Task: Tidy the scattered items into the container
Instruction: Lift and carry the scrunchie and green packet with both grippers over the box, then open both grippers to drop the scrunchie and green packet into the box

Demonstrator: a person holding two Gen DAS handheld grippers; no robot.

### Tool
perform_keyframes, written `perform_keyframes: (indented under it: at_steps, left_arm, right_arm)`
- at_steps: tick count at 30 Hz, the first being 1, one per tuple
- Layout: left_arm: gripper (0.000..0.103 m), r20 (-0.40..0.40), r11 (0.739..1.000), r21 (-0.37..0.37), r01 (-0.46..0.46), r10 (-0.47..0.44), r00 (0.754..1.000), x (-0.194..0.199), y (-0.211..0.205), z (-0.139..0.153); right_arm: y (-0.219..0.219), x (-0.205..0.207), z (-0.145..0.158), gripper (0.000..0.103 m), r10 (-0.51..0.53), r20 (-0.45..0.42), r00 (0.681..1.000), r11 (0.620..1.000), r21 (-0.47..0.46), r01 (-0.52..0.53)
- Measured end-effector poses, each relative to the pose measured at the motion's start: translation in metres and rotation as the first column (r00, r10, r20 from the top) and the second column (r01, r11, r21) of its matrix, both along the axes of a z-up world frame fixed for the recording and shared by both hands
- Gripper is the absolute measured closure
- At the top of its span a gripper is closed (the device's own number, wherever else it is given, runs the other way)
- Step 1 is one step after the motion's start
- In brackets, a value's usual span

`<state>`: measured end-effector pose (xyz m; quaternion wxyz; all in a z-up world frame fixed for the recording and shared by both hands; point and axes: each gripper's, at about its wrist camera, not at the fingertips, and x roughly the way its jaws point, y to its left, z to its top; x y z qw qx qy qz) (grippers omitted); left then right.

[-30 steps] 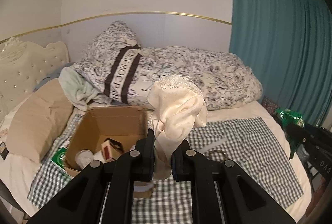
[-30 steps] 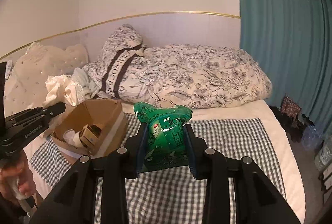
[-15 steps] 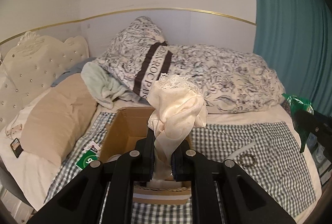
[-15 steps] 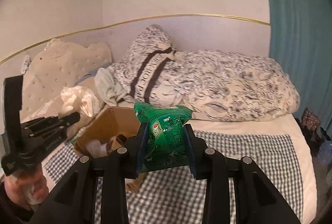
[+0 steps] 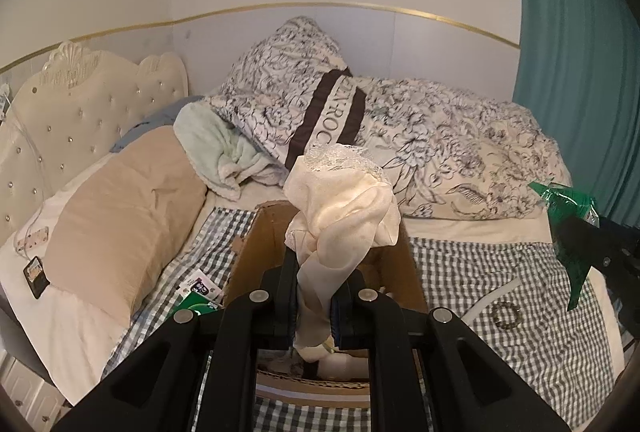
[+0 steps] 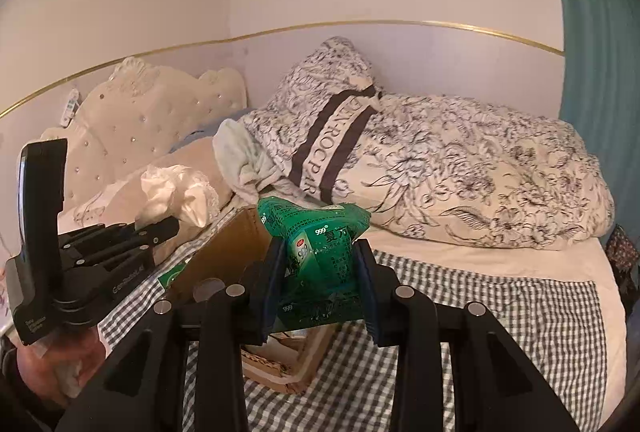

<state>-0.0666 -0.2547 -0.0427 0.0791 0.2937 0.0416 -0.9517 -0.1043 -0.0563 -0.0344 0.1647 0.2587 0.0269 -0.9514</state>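
My left gripper (image 5: 314, 296) is shut on a cream satin cloth with a lace edge (image 5: 344, 208) and holds it right above the open cardboard box (image 5: 256, 252) on the checked blanket. That gripper and the cloth (image 6: 176, 192) also show at the left of the right wrist view. My right gripper (image 6: 320, 272) is shut on a green foil packet (image 6: 316, 244) and hangs over the box's right side (image 6: 228, 252). The packet also shows at the right edge of the left wrist view (image 5: 568, 208). The box's inside is mostly hidden.
A dark bracelet (image 5: 505, 314) and a pale strap lie on the checked blanket (image 5: 500, 272) right of the box. A green-and-white packet (image 5: 196, 296) lies left of it. A beige pillow (image 5: 120, 224), a floral duvet (image 5: 440, 152) and a teal curtain (image 5: 580, 52) surround the area.
Both grippers have moved left and closer to the box. The cloth now hangs over the box opening, and the green packet has come over the box's right side.
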Motion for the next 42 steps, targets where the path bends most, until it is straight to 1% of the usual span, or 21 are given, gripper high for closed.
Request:
perform_keyframes:
  at_steps: [7, 13, 21, 29, 37, 42]
  left_arm:
    - [0.091, 0.076, 1.000, 0.006, -0.012, 0.012, 0.997, -0.024, -0.016, -0.032]
    - [0.091, 0.146, 1.000, 0.020, -0.013, 0.010, 0.989, -0.048, -0.030, -0.059]
    - [0.091, 0.249, 0.999, 0.035, 0.015, -0.023, 0.968, -0.082, -0.041, -0.094]
    - [0.091, 0.330, 0.999, 0.052, 0.000, -0.018, 0.944, -0.107, -0.052, -0.121]
    - [0.091, 0.383, 0.998, 0.053, 0.018, -0.037, 0.923, -0.119, -0.053, -0.142]
    - [0.090, 0.380, 0.998, 0.054, 0.022, -0.041, 0.924, -0.120, -0.053, -0.142]
  right_arm:
    - [-0.021, -0.029, -0.026, 0.069, 0.021, 0.056, 0.998, 1.000, 0.018, -0.022]
    - [-0.038, -0.053, -0.053, 0.069, 0.038, 0.110, 0.993, 0.999, 0.028, -0.041]
    - [-0.065, -0.084, -0.091, 0.069, 0.062, 0.194, 0.979, 0.996, 0.058, -0.074]
    - [-0.088, -0.106, -0.126, 0.069, 0.086, 0.279, 0.956, 0.990, 0.084, -0.113]
    - [-0.096, -0.117, -0.152, 0.069, 0.090, 0.350, 0.932, 0.984, 0.113, -0.138]
    - [-0.097, -0.121, -0.161, 0.069, 0.087, 0.379, 0.921, 0.982, 0.122, -0.143]
